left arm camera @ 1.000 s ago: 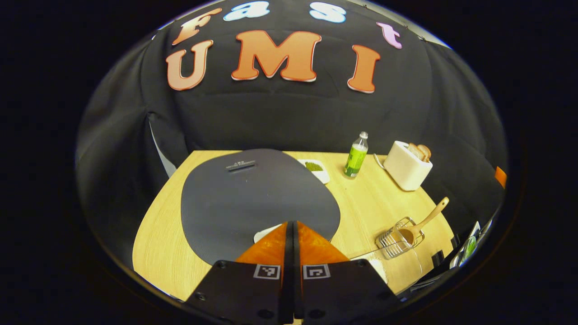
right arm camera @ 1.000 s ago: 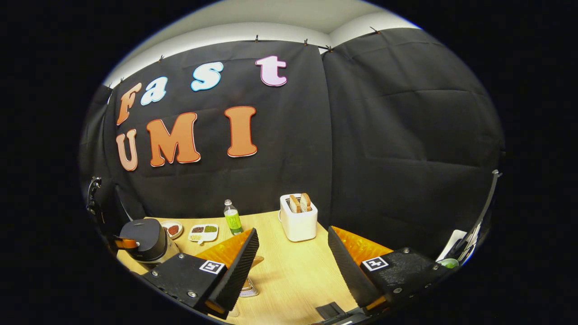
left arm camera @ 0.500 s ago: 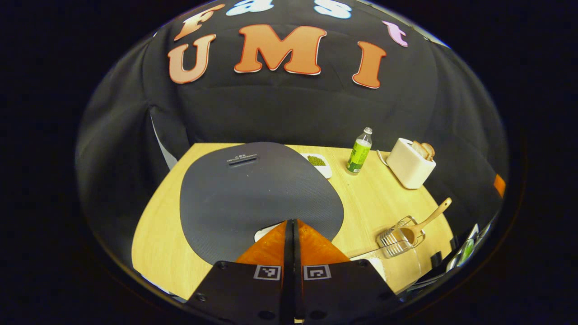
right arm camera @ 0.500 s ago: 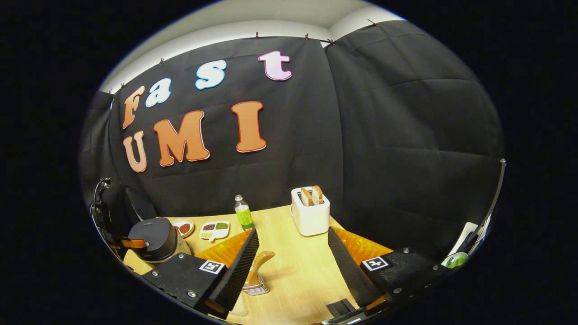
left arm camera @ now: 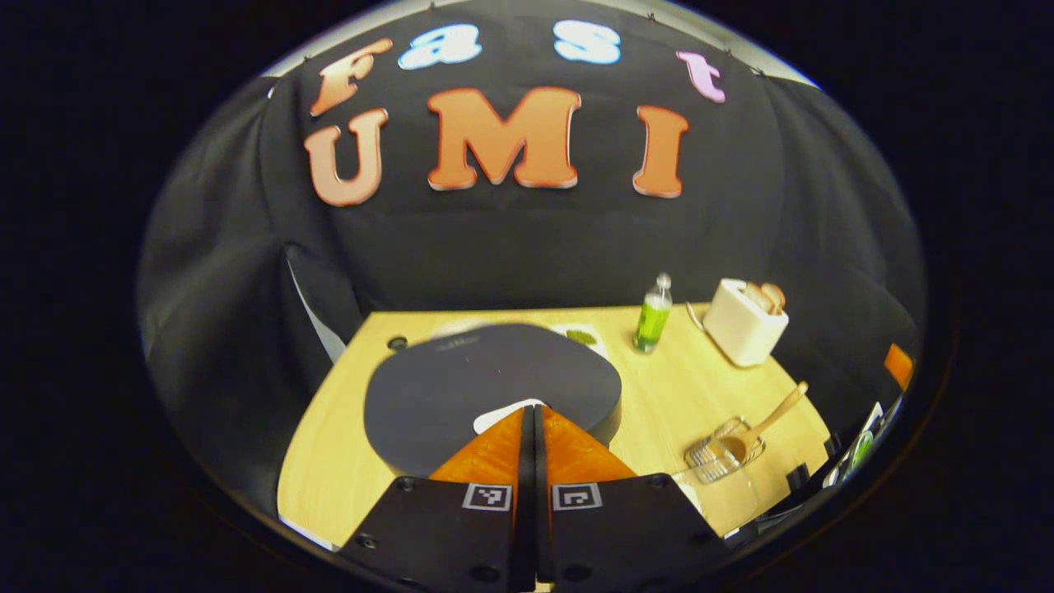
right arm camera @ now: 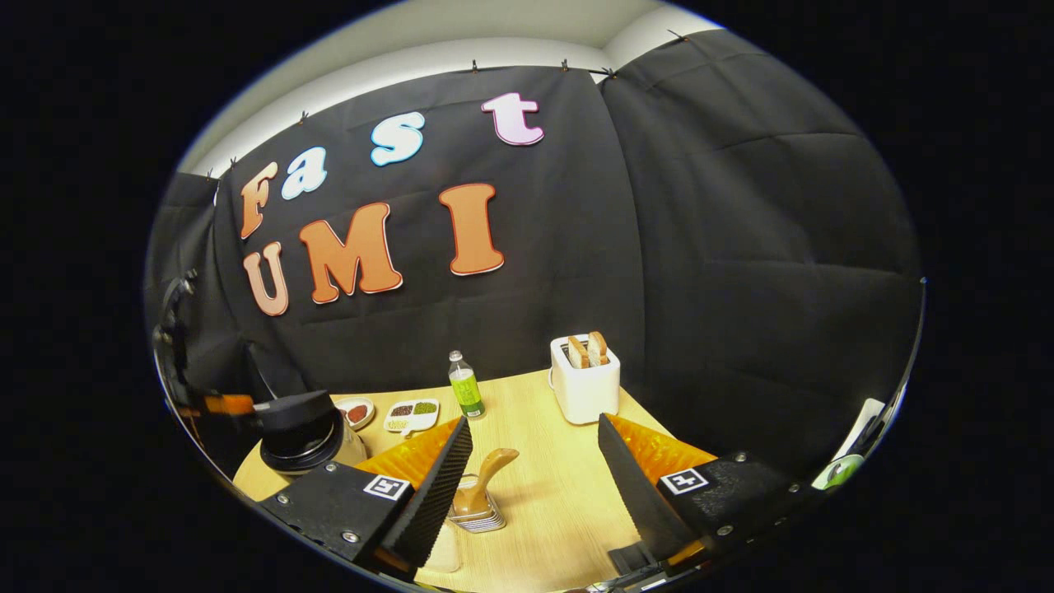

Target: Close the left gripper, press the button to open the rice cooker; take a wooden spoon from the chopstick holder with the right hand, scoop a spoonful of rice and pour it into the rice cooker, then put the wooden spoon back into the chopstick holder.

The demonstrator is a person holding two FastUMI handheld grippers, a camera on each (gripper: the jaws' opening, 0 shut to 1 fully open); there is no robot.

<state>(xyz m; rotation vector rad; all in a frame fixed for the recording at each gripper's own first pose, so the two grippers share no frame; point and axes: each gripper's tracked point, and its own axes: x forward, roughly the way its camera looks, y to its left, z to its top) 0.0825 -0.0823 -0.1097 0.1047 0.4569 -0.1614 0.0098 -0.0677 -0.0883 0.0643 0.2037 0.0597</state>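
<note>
Rice cooker point(right arm camera: 303, 430) lid seemingly risen since before — left gripper point(left arm camera: 533, 412) pulled back

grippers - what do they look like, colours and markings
Both match. The left gripper has translucent orange wedge fingers on black plates with screws and square black-and-white tags. The right gripper shows the same, and its fingers carry ribbed black pads.

Dark rice cooker point(right arm camera: 300, 428) lid ajar, wooden spoon point(right arm camera: 486, 486) in chopstick holder point(right arm camera: 478, 515)
</note>
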